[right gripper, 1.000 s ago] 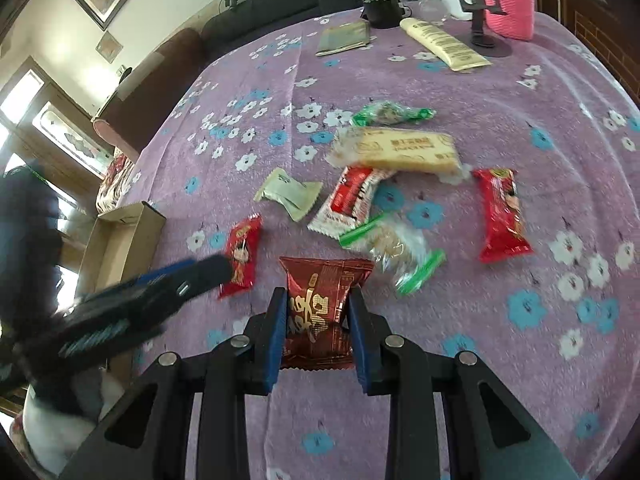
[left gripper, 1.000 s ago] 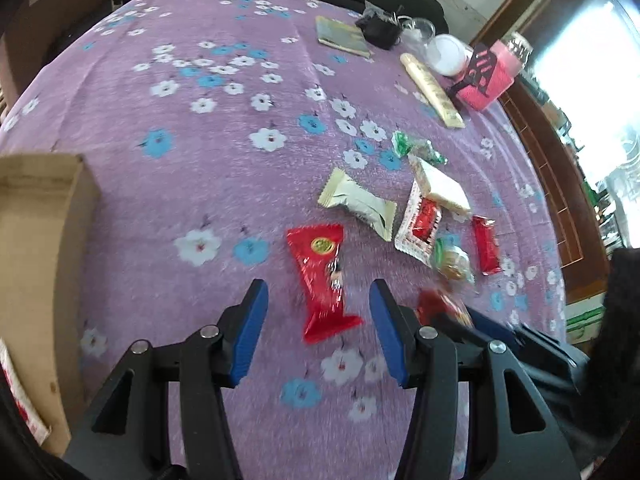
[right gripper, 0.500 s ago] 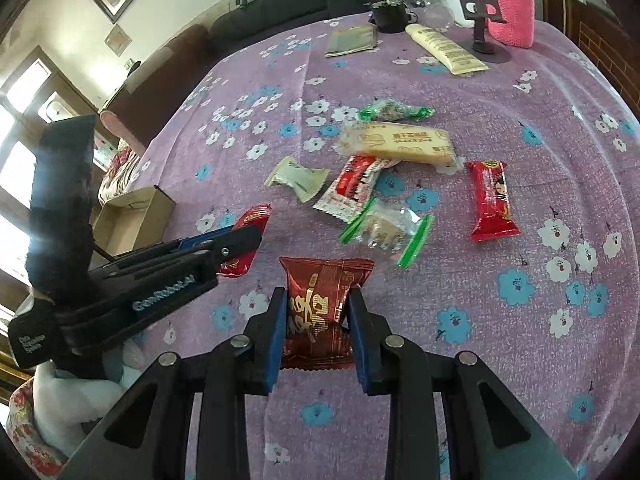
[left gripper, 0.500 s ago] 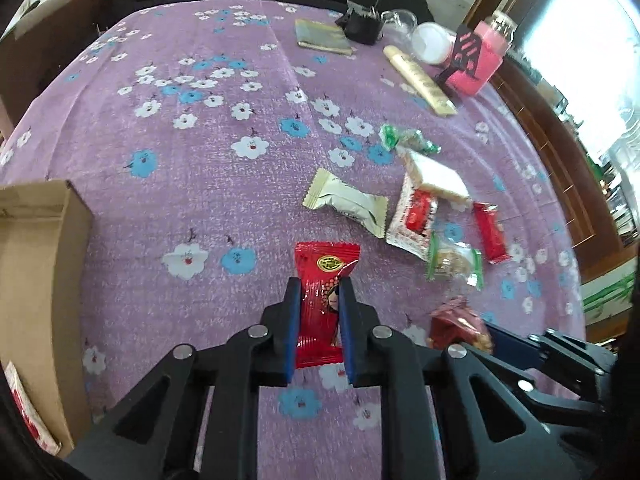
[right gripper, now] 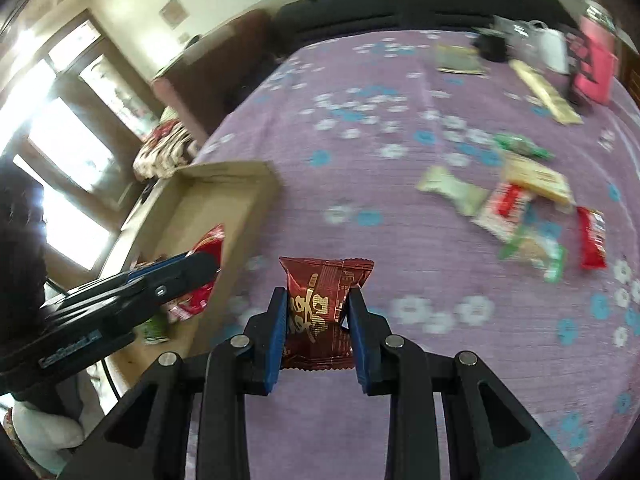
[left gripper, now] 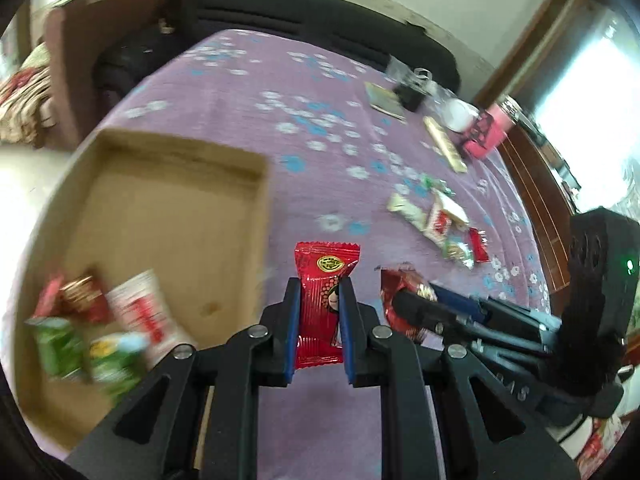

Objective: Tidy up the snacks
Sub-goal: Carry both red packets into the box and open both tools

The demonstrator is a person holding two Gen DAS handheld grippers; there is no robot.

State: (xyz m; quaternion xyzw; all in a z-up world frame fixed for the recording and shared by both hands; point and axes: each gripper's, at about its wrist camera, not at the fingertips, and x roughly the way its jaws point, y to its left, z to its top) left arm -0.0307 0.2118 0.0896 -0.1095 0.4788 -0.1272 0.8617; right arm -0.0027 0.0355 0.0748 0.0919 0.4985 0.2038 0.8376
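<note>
A: What does the left gripper (left gripper: 319, 312) have?

B: Its blue pads are pressed on a bright red packet (left gripper: 322, 304) with a yellow emblem near the top. The jaws stand narrow, closed on the wrapper's middle, and the packet hangs clear of the purple flowered cloth (left gripper: 280, 92). It sits just right of the cardboard box (left gripper: 168, 216), beside the box's near right wall.

A: And the right gripper (right gripper: 319, 318)?

B: Clamped as well, a little wider, on a dark red packet (right gripper: 320, 312) with pale lettering. That packet is also lifted off the cloth, to the right of the box.

A: Can each gripper be seen from the other camera?

B: Yes. In the left wrist view the right gripper comes in from the right side with its dark red packet at the tip. In the right wrist view the left gripper enters from the left, its tip over the edge of the box.

A: What is in the box?

B: Several snacks in the near corner: green packets (left gripper: 80, 348), a white packet with red print (left gripper: 146, 316) and small red ones, all blurred.

A: What is left on the cloth?

B: A cluster of loose snacks (right gripper: 516, 204) well to the right: a pale wrapper, a white and red one, a tan bar, a green one, a clear pack with green ends, and a red bar (right gripper: 592, 238).
</note>
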